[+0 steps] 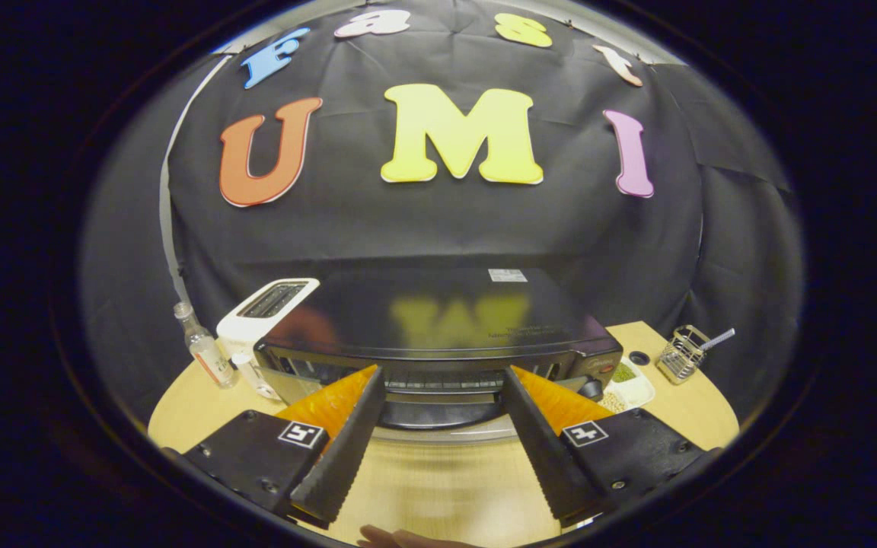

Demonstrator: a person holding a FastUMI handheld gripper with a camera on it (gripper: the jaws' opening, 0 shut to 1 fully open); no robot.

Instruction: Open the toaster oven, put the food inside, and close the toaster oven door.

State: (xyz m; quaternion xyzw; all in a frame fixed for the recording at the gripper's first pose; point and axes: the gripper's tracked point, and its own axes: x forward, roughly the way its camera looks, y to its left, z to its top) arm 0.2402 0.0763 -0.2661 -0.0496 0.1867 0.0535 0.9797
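The gripper (442, 380) hovers above the worktop (438, 487) with jaws apart and empty, aimed at the oven (438, 335) just ahead, probably lined up for its door. Beside the oven sits a food tray (629, 388).

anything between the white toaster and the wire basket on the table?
Yes, in the gripper view: the black toaster oven fills most of that stretch between toaster and basket, then a white dish. The gripper is open just before the oven's front.
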